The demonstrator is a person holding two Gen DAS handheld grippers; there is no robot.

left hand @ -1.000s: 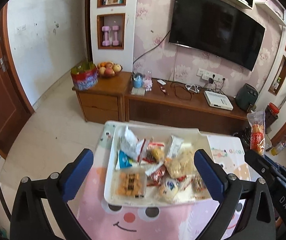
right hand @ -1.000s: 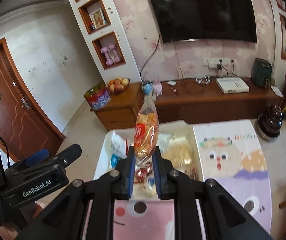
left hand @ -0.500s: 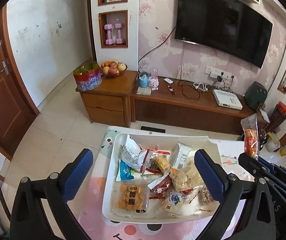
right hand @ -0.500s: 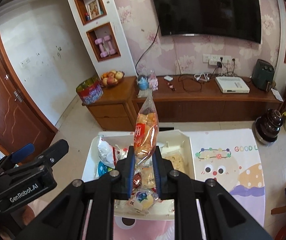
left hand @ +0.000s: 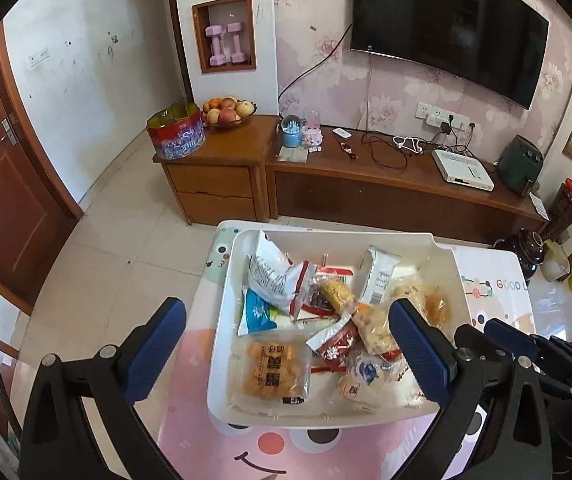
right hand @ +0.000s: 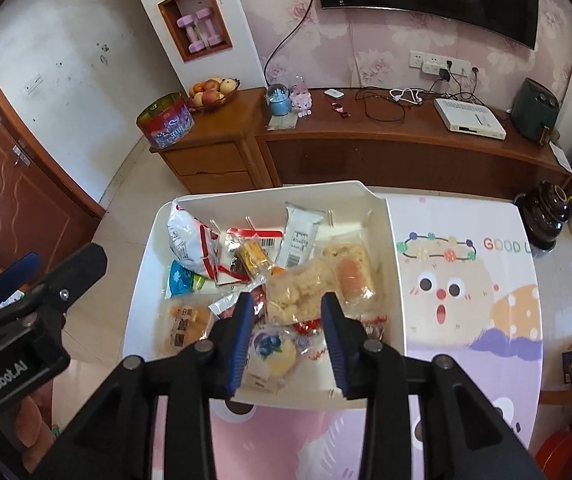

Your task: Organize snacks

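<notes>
The left gripper hangs over the near-left side of the white tray, fingers spread wide and empty, an orange biscuit packet lying between them. To its right, the right gripper hovers above the tray's near edge, jaws parted and holding nothing, with the puffed-snack bag just beyond its tips

Glossy white plastic tray w/ shiny crinkly film snack packs, on smooth printed vinyl table cover.
</notes>
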